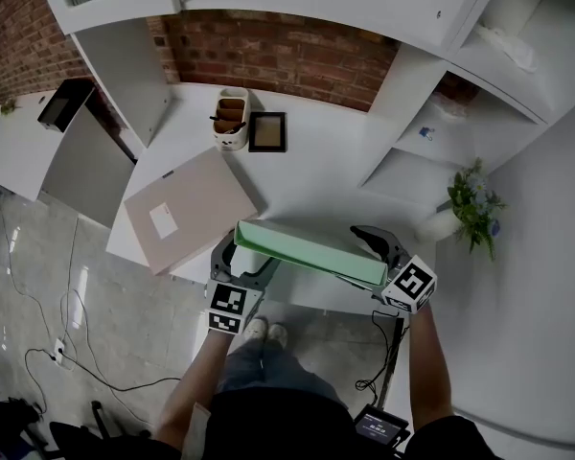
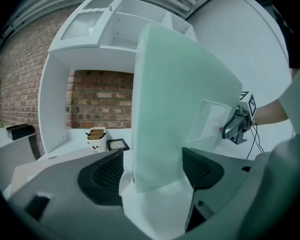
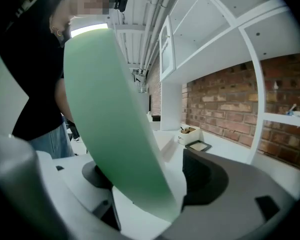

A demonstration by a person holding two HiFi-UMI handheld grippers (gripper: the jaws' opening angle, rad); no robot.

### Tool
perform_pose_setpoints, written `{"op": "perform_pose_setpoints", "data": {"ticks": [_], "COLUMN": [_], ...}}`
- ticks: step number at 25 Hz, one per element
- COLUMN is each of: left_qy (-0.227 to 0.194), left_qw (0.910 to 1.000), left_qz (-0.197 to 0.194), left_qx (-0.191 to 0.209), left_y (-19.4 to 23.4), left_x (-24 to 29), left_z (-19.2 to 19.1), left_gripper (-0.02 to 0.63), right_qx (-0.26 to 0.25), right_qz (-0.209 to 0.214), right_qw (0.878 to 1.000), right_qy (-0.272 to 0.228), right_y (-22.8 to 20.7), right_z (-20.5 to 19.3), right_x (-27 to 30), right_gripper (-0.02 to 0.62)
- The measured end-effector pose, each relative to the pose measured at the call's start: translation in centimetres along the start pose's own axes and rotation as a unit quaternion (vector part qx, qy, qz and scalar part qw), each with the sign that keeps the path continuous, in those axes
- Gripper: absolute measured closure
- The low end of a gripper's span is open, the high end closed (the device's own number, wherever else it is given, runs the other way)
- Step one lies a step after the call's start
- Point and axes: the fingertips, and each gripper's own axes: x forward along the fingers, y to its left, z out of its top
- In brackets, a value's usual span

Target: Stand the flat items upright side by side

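1. Green folder [image 1: 311, 253]: tilted on edge over the desk's [image 1: 316, 161] near edge, right of the beige folder [image 1: 192, 207].
2. Left gripper [image 1: 240, 259]: seemingly clamped on its left end.
3. Right gripper [image 1: 376, 245]: jaws closing round the right end, not yet pressing.
4. Risk: held at one end only, it could twist and slip off the desk.

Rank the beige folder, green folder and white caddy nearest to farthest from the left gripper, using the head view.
1. Green folder, between the left gripper's jaws.
2. Beige folder, lying flat, left of centre.
3. White caddy, far back.
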Motion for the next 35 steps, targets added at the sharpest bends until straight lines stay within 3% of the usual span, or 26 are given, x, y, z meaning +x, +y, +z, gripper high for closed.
{"op": "perform_pose_setpoints", "data": {"ticks": [3, 10, 16, 24, 31, 35], "left_qy": [0.003, 0.006, 0.002, -0.006, -0.015, -0.017], "left_qw": [1.0000, 1.0000, 0.9999, 0.9999, 0.9997, 0.9996], "left_qz": [-0.002, -0.006, -0.009, -0.012, -0.015, -0.019], "left_qx": [-0.001, 0.002, 0.006, 0.000, -0.010, -0.013], "left_y": [0.0, -0.3, -0.3, 0.4, 1.2, 1.9], "left_x": [-0.1, -0.2, -0.4, -0.7, -0.2, 0.1], "left_z": [-0.2, -0.3, 0.1, 0.4, 1.0, 1.3], "left_gripper": [0.265, 0.265, 0.265, 0.265, 0.265, 0.265], "right_qx": [-0.027, -0.061, -0.023, 0.006, 0.019, 0.036], "right_qz": [0.005, -0.006, -0.048, -0.117, -0.234, -0.327], "right_qw": [1.000, 0.998, 0.998, 0.990, 0.966, 0.937], "right_qy": [0.013, 0.016, -0.045, -0.075, -0.108, -0.117], "right_y": [0.4, 0.8, -0.8, -2.4, -4.6, -6.7], "right_z": [-0.1, 0.0, 2.1, 4.6, 8.5, 9.5], "right_x": [0.4, 0.5, -0.5, -1.9, -2.4, -2.4], "right_gripper": [0.320, 0.365, 0.429, 0.446, 0.446, 0.446]}}
